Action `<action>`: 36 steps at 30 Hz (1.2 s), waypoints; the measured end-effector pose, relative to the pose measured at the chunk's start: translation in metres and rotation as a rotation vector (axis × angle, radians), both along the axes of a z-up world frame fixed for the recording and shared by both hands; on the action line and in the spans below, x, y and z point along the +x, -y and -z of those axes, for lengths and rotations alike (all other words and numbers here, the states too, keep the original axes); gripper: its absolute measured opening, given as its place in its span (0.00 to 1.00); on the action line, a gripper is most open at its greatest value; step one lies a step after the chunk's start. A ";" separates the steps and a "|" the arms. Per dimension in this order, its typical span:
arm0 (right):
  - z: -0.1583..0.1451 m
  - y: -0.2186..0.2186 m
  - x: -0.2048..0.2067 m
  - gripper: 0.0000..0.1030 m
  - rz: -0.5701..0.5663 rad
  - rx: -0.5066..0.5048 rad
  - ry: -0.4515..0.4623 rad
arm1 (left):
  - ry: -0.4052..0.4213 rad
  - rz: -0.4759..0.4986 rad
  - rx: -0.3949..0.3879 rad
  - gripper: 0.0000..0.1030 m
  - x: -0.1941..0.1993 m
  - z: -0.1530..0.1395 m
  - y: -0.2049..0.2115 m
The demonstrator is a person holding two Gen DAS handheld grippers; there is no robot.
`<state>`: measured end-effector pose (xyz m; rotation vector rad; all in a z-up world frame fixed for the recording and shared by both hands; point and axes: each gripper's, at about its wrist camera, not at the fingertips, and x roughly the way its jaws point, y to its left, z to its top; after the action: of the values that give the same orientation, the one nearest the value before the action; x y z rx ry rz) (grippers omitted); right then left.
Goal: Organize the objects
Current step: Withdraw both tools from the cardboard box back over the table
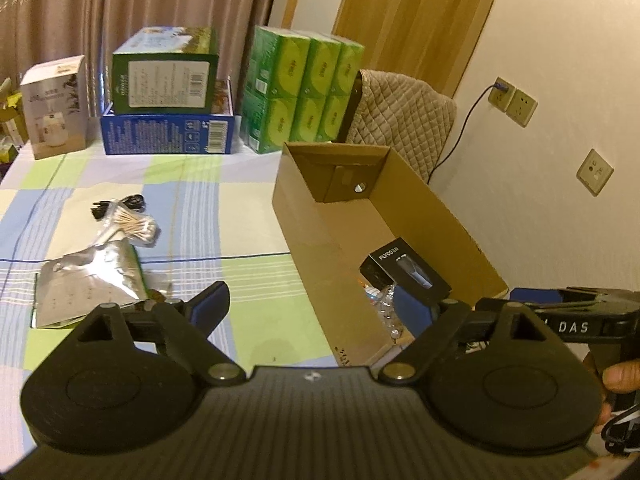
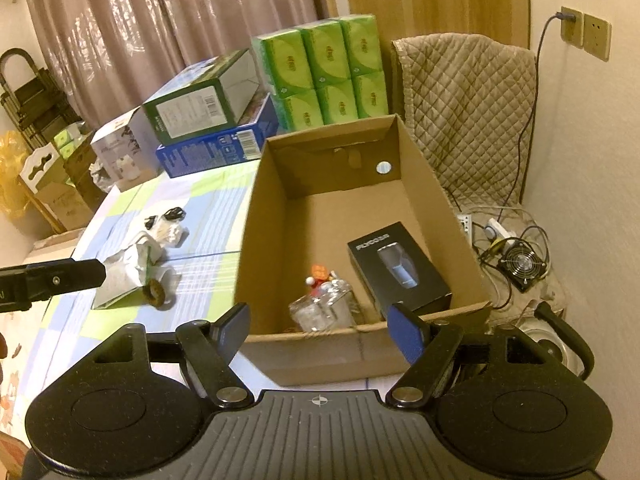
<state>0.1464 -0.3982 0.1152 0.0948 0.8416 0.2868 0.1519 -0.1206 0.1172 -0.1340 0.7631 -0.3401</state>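
Both the left gripper (image 1: 308, 308) and right gripper (image 2: 320, 330) hang spread and empty; the black box (image 2: 400, 270) lies in the carton (image 2: 256, 216) (placing looks done). Next, probably, the foil pouch (image 1: 86, 280) on the desk (image 1: 224, 216).

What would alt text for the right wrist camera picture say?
An open, empty gripper points at a cardboard box on a checked tablecloth; inside lie a black shaver box and a clear plastic bag. A silver pouch and cotton swabs remain outside, left of it.

The clear bag (image 2: 324, 308) in the cardboard box (image 2: 264, 216) holds contents too blurred to identify
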 end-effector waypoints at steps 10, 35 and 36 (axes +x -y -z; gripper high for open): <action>-0.008 -0.037 -0.013 0.71 -0.053 0.019 0.019 | 0.030 -0.040 0.008 0.95 -0.023 -0.011 -0.035; 0.005 -0.145 -0.017 0.73 -0.293 0.049 0.043 | -0.004 -0.285 0.118 0.99 -0.071 0.001 -0.166; 0.008 -0.149 -0.016 0.73 -0.298 0.040 0.041 | -0.007 -0.282 0.128 0.99 -0.069 0.004 -0.169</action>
<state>0.1309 -0.2488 0.1076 0.0002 0.8088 0.5835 0.0826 0.0487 0.1133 -0.1200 0.7599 -0.0230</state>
